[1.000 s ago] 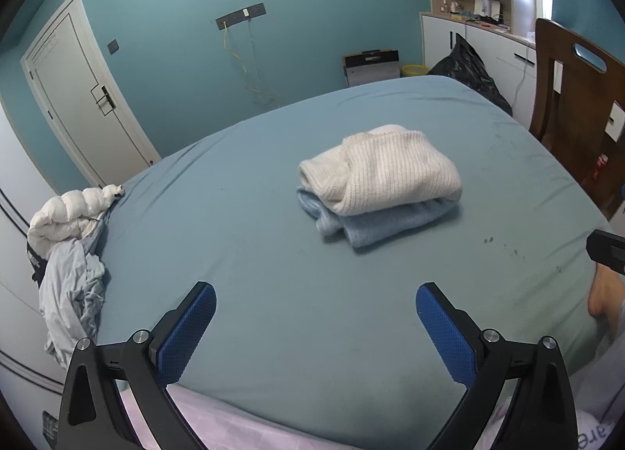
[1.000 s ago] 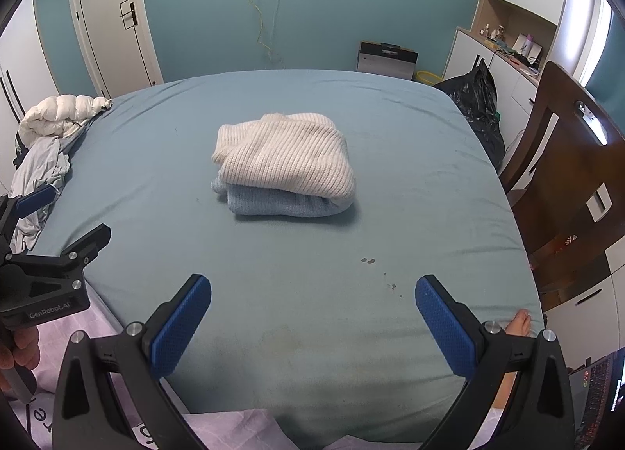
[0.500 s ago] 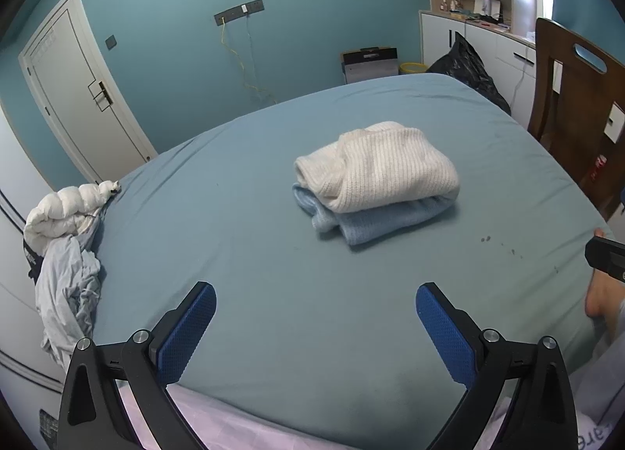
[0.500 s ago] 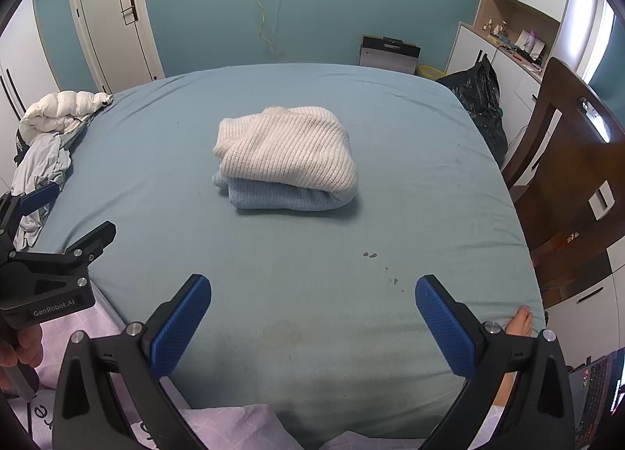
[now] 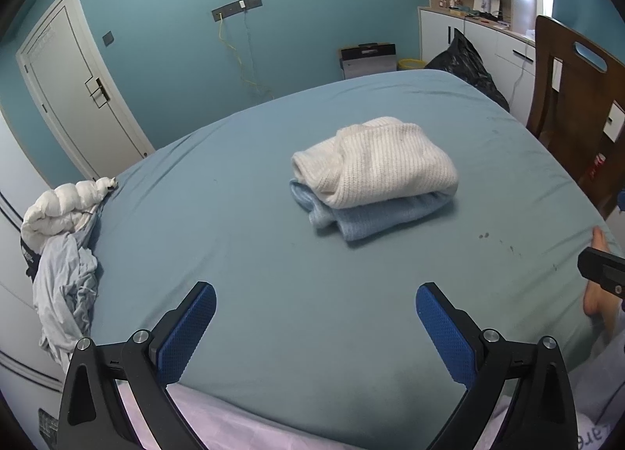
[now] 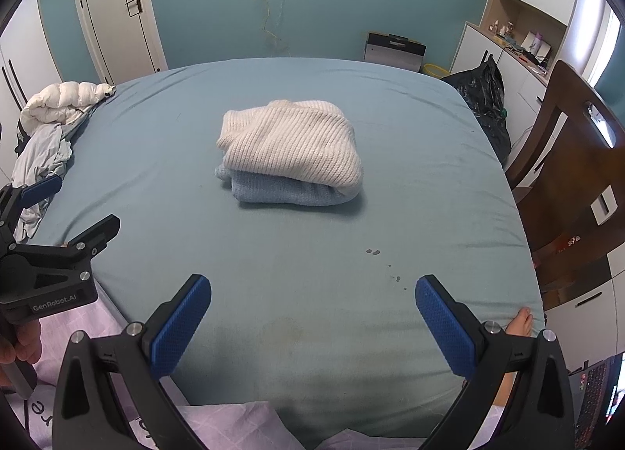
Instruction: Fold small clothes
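Note:
A folded cream knit sweater (image 5: 377,161) (image 6: 291,143) lies on top of a folded light blue knit garment (image 5: 375,215) (image 6: 281,192) in the middle of the blue-grey bed (image 5: 273,274) (image 6: 312,254). My left gripper (image 5: 315,317) hovers over the near edge of the bed, open and empty, well short of the stack. My right gripper (image 6: 312,313) is likewise open and empty, near the front edge. In the right wrist view the left gripper's body (image 6: 47,270) shows at the left, held by a hand.
A heap of unfolded clothes, a white puffy jacket (image 5: 66,208) (image 6: 58,102) and a pale grey garment (image 5: 66,293) (image 6: 39,161), sits at the bed's left edge. A wooden chair (image 5: 578,110) (image 6: 570,176) and a black bag (image 6: 484,98) stand on the right. A bare foot (image 6: 519,323) rests at the bed's right corner.
Both grippers have shifted slightly; the folded stack sits a little closer and lower in the right wrist view. Both stay open, and the clothes have not moved.

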`<state>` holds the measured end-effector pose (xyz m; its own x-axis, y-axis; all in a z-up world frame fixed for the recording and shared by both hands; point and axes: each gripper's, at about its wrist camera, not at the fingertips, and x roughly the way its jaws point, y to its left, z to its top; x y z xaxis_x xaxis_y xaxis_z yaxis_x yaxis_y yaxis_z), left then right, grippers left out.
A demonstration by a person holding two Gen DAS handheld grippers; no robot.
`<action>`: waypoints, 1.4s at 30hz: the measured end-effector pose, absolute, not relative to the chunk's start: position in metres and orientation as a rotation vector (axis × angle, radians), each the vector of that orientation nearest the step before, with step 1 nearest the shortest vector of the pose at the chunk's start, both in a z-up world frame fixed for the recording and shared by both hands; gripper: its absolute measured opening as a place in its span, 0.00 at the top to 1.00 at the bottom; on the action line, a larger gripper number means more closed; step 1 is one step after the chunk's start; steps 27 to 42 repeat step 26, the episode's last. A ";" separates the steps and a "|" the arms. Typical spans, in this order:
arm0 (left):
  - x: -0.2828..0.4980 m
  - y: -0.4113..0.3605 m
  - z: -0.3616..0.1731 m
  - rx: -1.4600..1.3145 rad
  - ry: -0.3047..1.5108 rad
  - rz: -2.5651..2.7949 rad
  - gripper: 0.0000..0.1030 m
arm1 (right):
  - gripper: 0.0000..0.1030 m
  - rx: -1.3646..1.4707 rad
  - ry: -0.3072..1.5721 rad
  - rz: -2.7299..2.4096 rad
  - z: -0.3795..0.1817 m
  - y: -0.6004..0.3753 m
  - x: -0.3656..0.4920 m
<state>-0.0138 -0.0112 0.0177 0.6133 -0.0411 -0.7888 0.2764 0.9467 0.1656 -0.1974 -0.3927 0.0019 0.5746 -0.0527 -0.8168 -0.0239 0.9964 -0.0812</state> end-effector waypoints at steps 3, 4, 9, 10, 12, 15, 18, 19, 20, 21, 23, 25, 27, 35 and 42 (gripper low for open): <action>-0.014 -0.012 0.018 0.284 0.894 -0.189 0.00 | 0.01 -0.090 0.963 -0.016 0.001 -0.392 -0.198; -0.014 -0.012 0.017 0.285 0.896 -0.190 0.00 | 0.01 -0.090 0.964 -0.015 0.001 -0.392 -0.198; -0.015 -0.015 0.017 0.294 0.897 -0.191 0.00 | 0.01 -0.089 0.966 -0.015 0.001 -0.391 -0.198; -0.015 -0.015 0.017 0.293 0.895 -0.192 0.00 | 0.01 -0.089 0.967 -0.014 0.001 -0.391 -0.198; -0.015 -0.016 0.017 0.288 0.897 -0.191 0.00 | 0.01 -0.089 0.968 -0.014 0.001 -0.391 -0.198; -0.013 -0.016 0.015 0.269 0.916 -0.204 0.00 | 0.01 -0.089 0.970 -0.013 0.001 -0.391 -0.199; -0.014 -0.017 0.014 0.277 0.918 -0.203 0.00 | 0.01 -0.093 0.975 -0.011 -0.001 -0.391 -0.199; -0.014 -0.018 0.013 0.284 0.915 -0.201 0.00 | 0.01 -0.096 0.976 -0.010 -0.001 -0.390 -0.199; -0.014 -0.018 0.013 0.285 0.914 -0.200 0.00 | 0.01 -0.098 0.977 -0.009 -0.001 -0.390 -0.199; -0.014 -0.018 0.013 0.286 0.913 -0.199 0.00 | 0.01 -0.099 0.976 -0.008 -0.001 -0.390 -0.199; -0.015 -0.018 0.013 0.284 0.911 -0.201 0.00 | 0.01 -0.099 0.976 -0.009 -0.001 -0.390 -0.199; -0.015 -0.018 0.014 0.281 0.908 -0.205 0.00 | 0.01 -0.098 0.978 -0.008 -0.001 -0.390 -0.198; -0.016 -0.018 0.014 0.283 0.907 -0.203 0.00 | 0.01 -0.097 0.979 -0.008 -0.001 -0.390 -0.199; -0.016 -0.018 0.014 0.283 0.907 -0.203 0.00 | 0.01 -0.097 0.979 -0.008 -0.001 -0.390 -0.199; -0.016 -0.018 0.014 0.283 0.907 -0.203 0.00 | 0.01 -0.097 0.979 -0.008 -0.001 -0.390 -0.199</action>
